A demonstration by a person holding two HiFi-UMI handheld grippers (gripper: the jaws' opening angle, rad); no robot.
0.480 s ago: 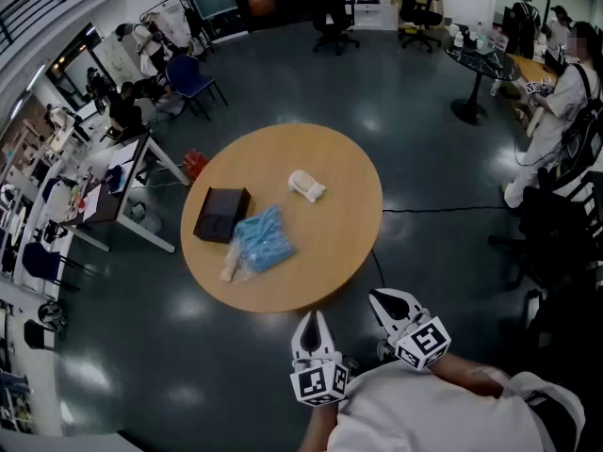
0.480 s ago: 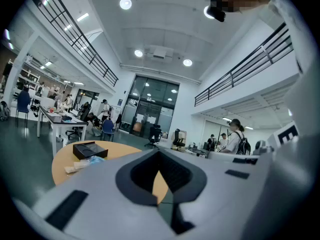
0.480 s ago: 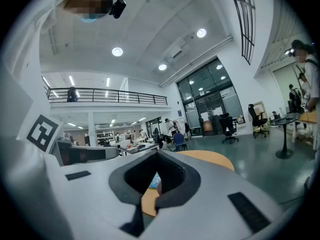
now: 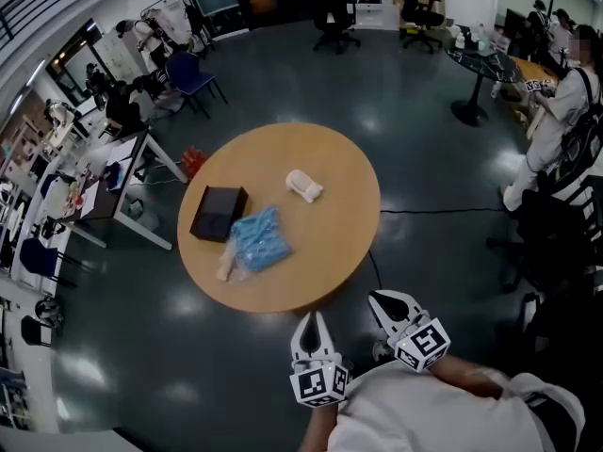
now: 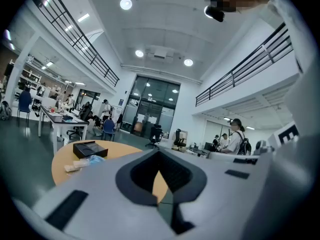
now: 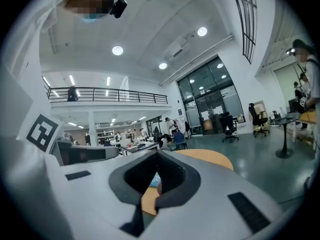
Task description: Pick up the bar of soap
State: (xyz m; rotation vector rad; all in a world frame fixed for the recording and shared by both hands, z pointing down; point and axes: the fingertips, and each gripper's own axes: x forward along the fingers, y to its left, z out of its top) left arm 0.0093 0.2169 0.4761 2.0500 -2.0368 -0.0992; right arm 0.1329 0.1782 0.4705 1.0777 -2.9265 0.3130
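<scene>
Left claw: closed with nothing in it, held low by my body, short of the counter's near edge.
Right claw: closed and empty too, just beside the left one.
Soap: I take it to be the small white lump lying alone on the far right part of the counter, well apart from both claws.
Wrong pick: a pale item pokes out beside the blue packet, and it could be soap as well. Both are too small for me to tell from here, so I may go for the wrong one.
Approach: the counter is out of reach, so I must step in. A dark cable runs along the floor on my right toward the counter's foot and could catch my feet.
Arriving closed: if I reach the lump with a closed claw, I will nudge it across the counter instead of straddling it.
Slip: soap is likely smooth and rounded. An off-centre or glancing pinch could squirt it out sideways, perhaps off the rim.
Neighbours: the black box and blue packet sit to the left, apart from the lump. A sweep from that side could drag them along.
</scene>
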